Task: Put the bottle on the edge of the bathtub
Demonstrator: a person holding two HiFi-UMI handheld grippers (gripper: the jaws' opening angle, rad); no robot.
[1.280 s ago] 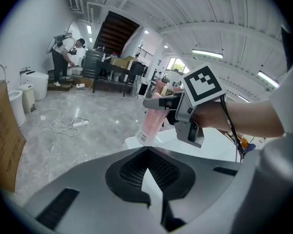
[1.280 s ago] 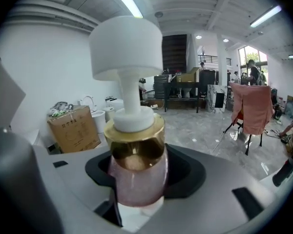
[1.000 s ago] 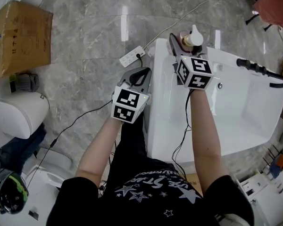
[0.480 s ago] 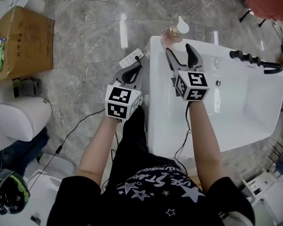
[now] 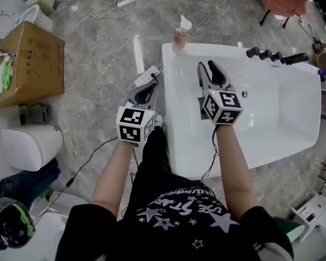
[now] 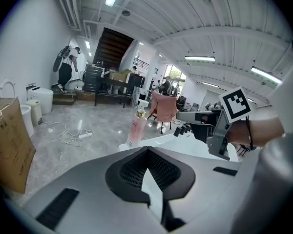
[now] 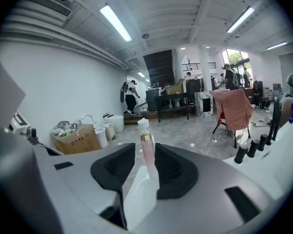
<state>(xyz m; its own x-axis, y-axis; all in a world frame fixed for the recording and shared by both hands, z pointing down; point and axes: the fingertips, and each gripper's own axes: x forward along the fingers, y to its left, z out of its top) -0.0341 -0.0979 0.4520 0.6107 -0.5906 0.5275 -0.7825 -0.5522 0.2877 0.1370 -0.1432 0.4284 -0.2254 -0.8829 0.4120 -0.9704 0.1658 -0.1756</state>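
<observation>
Right gripper [image 5: 208, 66] has pulled back from the bottle [image 5: 180, 32], fingers apart and empty. Bottle stands upright on the bathtub [image 5: 171, 113] corner edge. Left gripper [image 5: 150, 86] hangs beside the tub, fingers seemingly together.

Grey marble floor [image 5: 98, 48], cardboard box [image 5: 28, 64], ceiling strip lights [image 7: 117, 23]

left gripper [image 5: 150, 86]: jaws closed together, pointing forward | right gripper [image 5: 207, 67]: jaws apart, pointing forward, reaching a little further out than the left | left forearm [image 5: 113, 170] and right forearm [image 5: 232, 165]: bare, extended forward, roughly parallel | marker cubes [image 5: 135, 125] face up
</observation>
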